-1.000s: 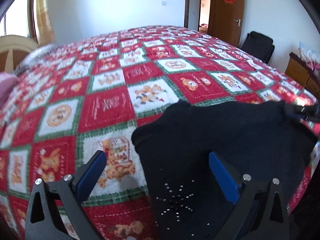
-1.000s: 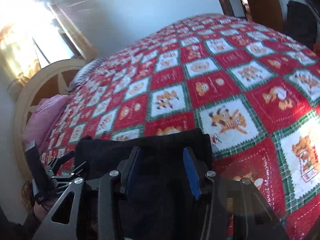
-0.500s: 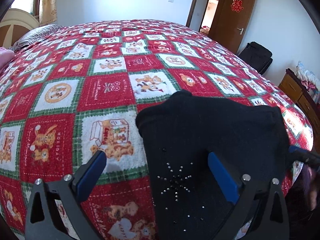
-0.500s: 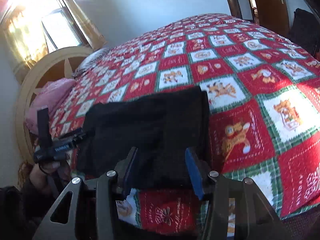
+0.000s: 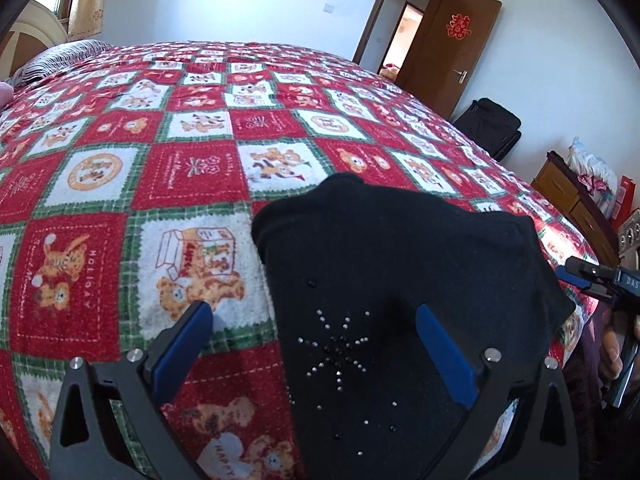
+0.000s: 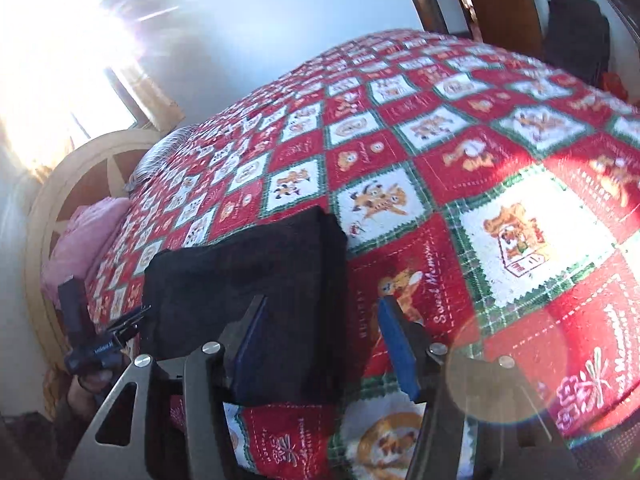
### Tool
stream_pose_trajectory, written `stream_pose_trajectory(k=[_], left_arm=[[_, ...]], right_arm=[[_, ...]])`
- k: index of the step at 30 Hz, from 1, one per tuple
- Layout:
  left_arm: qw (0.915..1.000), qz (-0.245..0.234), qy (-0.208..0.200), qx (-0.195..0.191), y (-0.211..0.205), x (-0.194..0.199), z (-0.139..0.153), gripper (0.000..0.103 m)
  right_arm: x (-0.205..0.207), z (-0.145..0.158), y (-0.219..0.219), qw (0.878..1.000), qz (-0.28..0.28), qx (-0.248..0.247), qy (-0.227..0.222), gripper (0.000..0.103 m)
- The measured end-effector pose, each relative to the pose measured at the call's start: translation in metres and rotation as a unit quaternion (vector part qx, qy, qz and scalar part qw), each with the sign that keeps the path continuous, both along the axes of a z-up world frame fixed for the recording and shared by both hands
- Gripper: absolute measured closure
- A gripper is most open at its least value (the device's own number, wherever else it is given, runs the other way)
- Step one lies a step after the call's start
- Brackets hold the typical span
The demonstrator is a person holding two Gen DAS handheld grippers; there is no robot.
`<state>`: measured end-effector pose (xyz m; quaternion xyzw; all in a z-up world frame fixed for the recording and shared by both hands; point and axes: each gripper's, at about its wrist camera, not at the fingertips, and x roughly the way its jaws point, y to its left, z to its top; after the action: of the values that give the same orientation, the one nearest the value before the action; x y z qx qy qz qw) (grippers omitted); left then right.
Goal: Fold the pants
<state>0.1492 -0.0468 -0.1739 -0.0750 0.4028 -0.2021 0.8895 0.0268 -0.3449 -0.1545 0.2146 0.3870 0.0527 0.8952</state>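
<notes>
The black pants (image 5: pixel 400 264) lie folded into a compact stack near the bed's front edge, a rhinestone star on top. My left gripper (image 5: pixel 316 332) hovers open and wide over the stack's left edge, one pad above the quilt and one above the cloth. In the right wrist view the pants (image 6: pixel 248 280) sit left of centre. My right gripper (image 6: pixel 320 320) stands at their right edge with its jaws opening; the edge shows between the pads, which do not press on it. Each gripper also shows in the other's view: the right gripper (image 5: pixel 596 276), the left gripper (image 6: pixel 96 344).
A red, green and white patchwork quilt (image 5: pixel 192 168) covers the bed. A pink pillow (image 6: pixel 84 240) and a rounded headboard (image 6: pixel 80 168) are at the far end. A black suitcase (image 5: pixel 488 124), an open door (image 5: pixel 452 44) and a wooden dresser (image 5: pixel 568 196) stand beyond the bed.
The right gripper drew back from the pants toward the bed's edge and its jaws widened. The left gripper tilted a little, staying open over the stack. The pants stayed put.
</notes>
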Motion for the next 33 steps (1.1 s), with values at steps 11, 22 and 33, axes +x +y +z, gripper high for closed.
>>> stream_pose_trajectory(k=[11, 22, 33], left_arm=[[0.9993, -0.016, -0.006, -0.033, -0.003, 0.008, 0.000, 0.000], [0.9945, -0.032, 0.011, -0.099, 0.009, 0.013, -0.002, 0.057], [0.9892, -0.036, 0.001, -0.142, 0.027, 0.000, 0.020, 0.089]], right_arm=[[0.029, -0.025, 0.022, 0.999, 0.045, -0.017, 0.018, 0.045], [0.031, -0.030, 0.013, 0.996, 0.060, 0.062, -0.001, 0.076], [0.015, 0.015, 0.044, 0.995, 0.084, 0.020, -0.050, 0.078]])
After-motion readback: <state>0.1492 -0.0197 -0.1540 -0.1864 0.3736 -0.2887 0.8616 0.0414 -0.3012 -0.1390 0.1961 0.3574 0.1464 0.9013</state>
